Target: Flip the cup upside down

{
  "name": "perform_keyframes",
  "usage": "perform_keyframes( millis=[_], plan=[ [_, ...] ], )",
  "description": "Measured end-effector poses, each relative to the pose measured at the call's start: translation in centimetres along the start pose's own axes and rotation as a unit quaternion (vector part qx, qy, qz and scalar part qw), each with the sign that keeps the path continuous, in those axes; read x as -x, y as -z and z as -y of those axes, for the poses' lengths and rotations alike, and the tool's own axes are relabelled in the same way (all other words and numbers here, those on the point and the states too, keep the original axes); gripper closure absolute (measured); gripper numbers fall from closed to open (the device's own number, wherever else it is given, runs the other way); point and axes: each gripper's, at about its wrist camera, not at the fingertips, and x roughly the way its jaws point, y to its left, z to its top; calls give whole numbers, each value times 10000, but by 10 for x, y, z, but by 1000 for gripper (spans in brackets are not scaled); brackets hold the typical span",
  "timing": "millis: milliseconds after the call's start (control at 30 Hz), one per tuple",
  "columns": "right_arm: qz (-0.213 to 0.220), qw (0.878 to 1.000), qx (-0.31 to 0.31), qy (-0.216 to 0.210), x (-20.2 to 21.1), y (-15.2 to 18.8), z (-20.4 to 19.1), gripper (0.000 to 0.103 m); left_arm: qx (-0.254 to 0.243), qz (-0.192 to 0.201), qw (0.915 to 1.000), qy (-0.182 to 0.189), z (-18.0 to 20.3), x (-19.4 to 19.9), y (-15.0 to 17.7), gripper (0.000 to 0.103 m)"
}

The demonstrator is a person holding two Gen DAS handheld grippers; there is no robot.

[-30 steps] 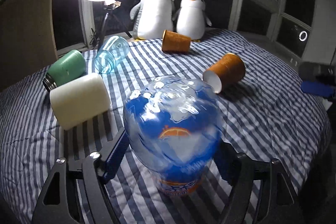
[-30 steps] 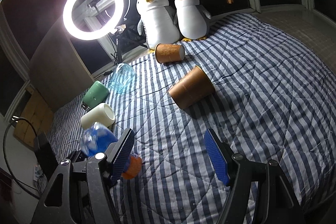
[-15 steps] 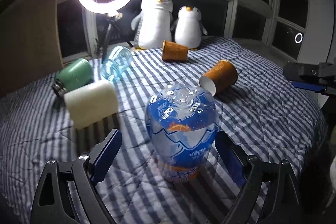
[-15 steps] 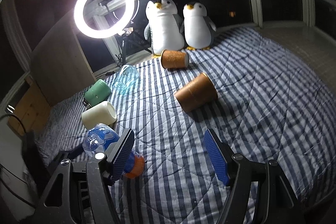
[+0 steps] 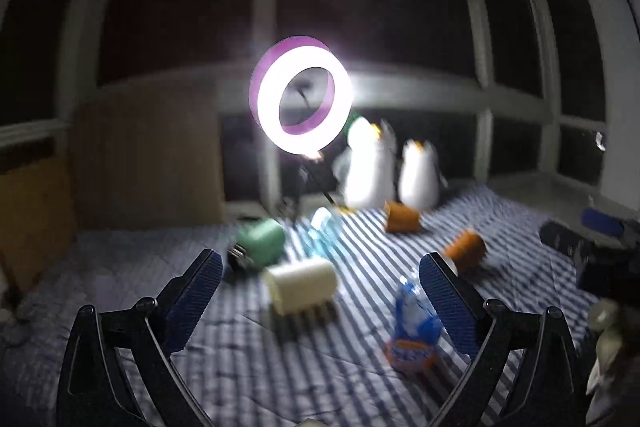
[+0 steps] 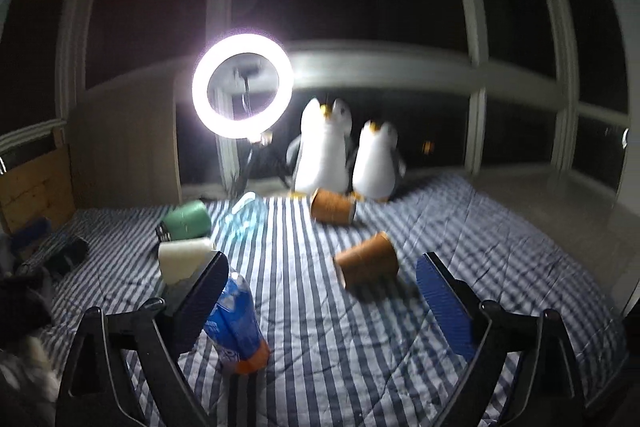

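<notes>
Left tool [image 5: 318, 269] and right tool [image 6: 320, 269] spread wide, empty — blue cup [image 5: 412, 331] inverted on bed [image 5: 280, 367], lower right of frame

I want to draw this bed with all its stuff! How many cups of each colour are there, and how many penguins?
Orange-brown paper cups: 2, one near the penguins, one nearer the middle, both lying on their sides
Green cup: 1
Cream cup: 1
Clear blue cup: 1
Blue and orange printed cup: 1, standing upside down
Plush penguins: 2
Total: 8
</notes>
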Motion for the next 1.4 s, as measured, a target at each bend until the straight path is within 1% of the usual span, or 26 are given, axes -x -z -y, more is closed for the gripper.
perform_keyframes(
  millis=[67, 133, 167, 267, 400, 567, 633, 767, 900, 1033, 1200, 1400],
  plan=[
    [281, 9995, -2, 113, 14, -1, -6, 4, 8, 263, 9995, -193, -8, 25, -7, 1],
    [452, 9989, -24, 131, 23, -4, -8, 2, -48, 456, 9983, -367, -13, 43, -14, 0],
    [534, 9985, -44, 148, 29, -5, -10, 2, -73, 533, 9976, -442, -16, 52, -18, 0],
    [757, 9969, -100, 165, 47, -11, -15, 1, 37, 648, 9966, -513, -27, 74, -29, 0],
    [845, 9963, -2, 182, 61, -17, -26, 1, 102, 582, 9966, -582, -32, 90, -38, 0],
    [771, 9970, -47, 53, 73, -24, -36, 1, 5, 446, 9972, -599, -34, 106, -41, 0],
    [771, 9970, -27, 20, 77, -25, -41, 1, 19, 446, 9972, -592, -37, 113, -41, 0],
    [784, 9969, -21, -64, 83, -26, -52, 1, 86, 543, 9964, -641, -44, 119, -44, 0],
    [805, 9967, 47, -19, 85, -24, -60, 1, 117, 583, 9961, -646, -51, 121, -43, 0],
    [775, 9969, 91, -8, 88, -24, -67, 1, 108, 511, 9968, -604, -55, 120, -40, 0],
    [821, 9966, 115, 38, 93, -25, -72, 1, 130, 515, 9965, -649, -60, 121, -38, 0],
    [746, 9971, 119, 74, 89, -24, -73, 1, 175, 424, 9967, -674, -65, 117, -34, 0]
  ],
)
